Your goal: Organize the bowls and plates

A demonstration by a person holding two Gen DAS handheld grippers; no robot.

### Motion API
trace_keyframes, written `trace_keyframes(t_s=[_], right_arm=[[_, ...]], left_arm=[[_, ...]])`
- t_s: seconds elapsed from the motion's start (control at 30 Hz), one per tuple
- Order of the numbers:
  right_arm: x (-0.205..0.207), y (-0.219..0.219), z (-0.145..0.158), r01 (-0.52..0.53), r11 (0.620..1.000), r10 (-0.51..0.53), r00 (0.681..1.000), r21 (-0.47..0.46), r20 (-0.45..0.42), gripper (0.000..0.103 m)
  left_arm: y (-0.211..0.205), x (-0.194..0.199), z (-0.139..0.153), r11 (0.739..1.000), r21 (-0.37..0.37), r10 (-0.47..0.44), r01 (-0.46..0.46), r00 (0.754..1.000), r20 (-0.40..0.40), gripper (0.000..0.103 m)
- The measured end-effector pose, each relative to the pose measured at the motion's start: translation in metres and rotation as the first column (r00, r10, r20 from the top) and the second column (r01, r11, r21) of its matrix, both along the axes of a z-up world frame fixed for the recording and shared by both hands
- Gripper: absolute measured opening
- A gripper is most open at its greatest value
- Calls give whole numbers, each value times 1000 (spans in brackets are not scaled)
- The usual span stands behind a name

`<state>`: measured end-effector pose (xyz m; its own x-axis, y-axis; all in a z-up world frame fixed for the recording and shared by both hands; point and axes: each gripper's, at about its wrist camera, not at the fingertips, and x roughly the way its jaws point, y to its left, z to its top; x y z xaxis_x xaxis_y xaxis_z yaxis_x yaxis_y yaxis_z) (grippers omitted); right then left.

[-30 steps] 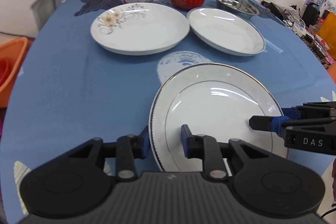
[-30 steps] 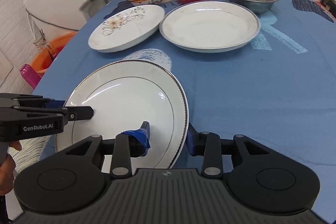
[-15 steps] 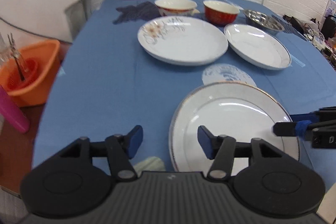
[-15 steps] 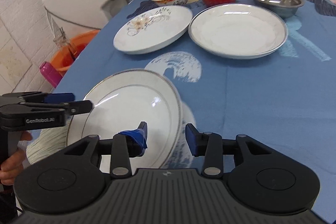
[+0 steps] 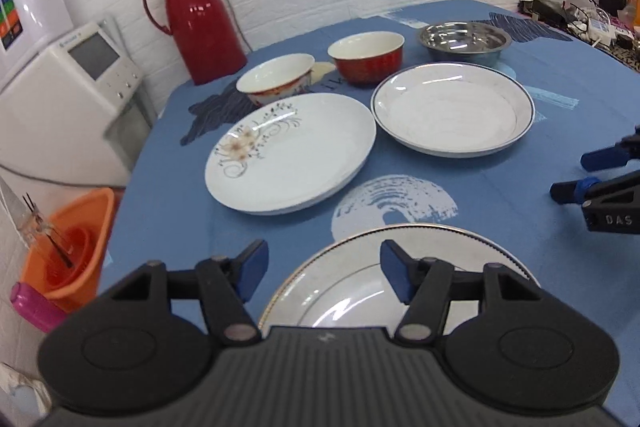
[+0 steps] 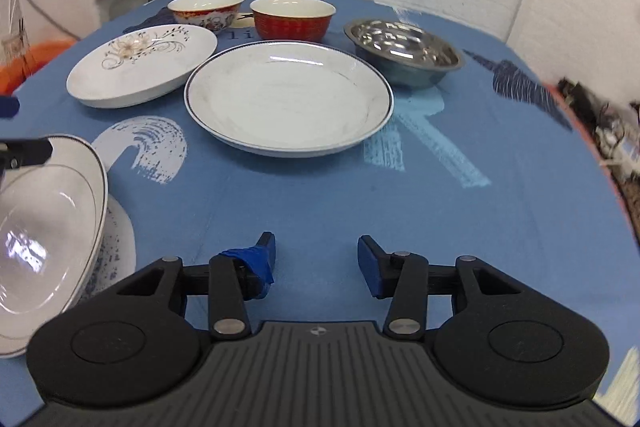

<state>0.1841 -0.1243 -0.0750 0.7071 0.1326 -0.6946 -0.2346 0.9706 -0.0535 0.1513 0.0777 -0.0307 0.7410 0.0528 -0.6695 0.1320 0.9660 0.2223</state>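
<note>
White brick walls back a blue-clothed worktop [image 6: 460, 211]. Both grippers gape wide, holding nothing. From the right gripper [image 6: 316, 259] the blue-rimmed plate [image 6: 288, 99] lies at twelve o'clock, nearer it than the left gripper [image 5: 322, 271], which hovers over the gold-rimmed plate [image 5: 436, 247].

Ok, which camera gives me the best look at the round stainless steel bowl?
The right wrist view: the round stainless steel bowl sits near mid-frame, with its whole rim and shiny inside visible. In the left wrist view the same bowl is whole too, but farther back, smaller and seen at a flatter angle.
</note>
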Motion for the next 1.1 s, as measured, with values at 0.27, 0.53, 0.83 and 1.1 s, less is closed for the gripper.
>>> trace_keyframes(t_s=[0.27, 0.53, 0.83, 1.1], right_arm=[[15, -33, 50, 106, 977, -115, 993, 186, 34, 31], [-9, -39, 135, 47, 973, -91, 978, 224, 188, 34], [23, -41, 110, 35, 983, -54, 994, 182, 100, 37], [109, -47, 69, 42, 987, -29, 996, 157, -88, 38]], left_arm=[[32, -2, 35, 989, -131, 61, -62, 998, -12, 63], [40, -25, 112, 975, -220, 32, -8, 994, 106, 63], [-2, -11, 89, 941, -321, -117, 111, 993, 0, 64], [-22, 86, 50, 899, -436, -70, -46, 967, -246, 64]])
